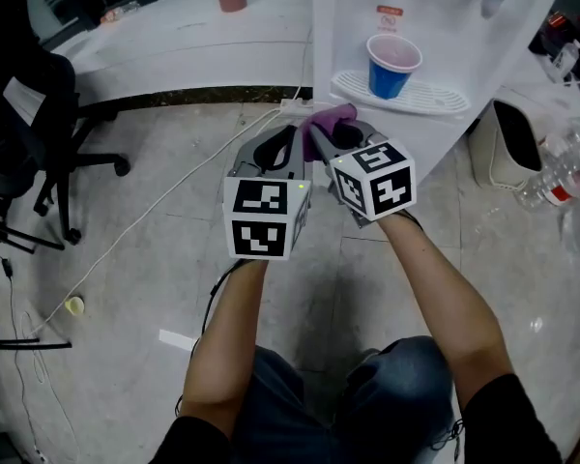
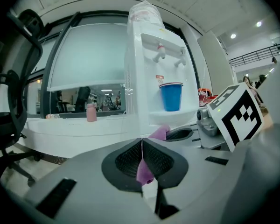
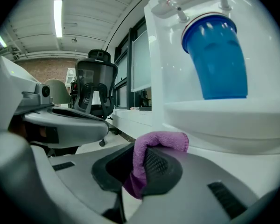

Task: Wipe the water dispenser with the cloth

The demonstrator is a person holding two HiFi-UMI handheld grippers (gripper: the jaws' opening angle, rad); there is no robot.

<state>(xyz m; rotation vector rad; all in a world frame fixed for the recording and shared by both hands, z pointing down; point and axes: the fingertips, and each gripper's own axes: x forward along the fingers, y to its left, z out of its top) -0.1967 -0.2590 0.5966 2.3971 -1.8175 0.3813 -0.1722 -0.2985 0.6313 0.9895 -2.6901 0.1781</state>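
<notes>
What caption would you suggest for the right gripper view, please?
Right claw shut on purple cloth, facing the water dispenser and blue cup.

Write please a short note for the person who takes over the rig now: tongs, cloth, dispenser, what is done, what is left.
Left tongs: shut on one end of the purple cloth.
Right tongs: shut on the same cloth, close beside.
The cloth is held near the drip tray of the water dispenser; a blue cup stands on the tray.
Done: cloth picked up.
Left: press it on the dispenser and wipe, minding the cup.
</notes>
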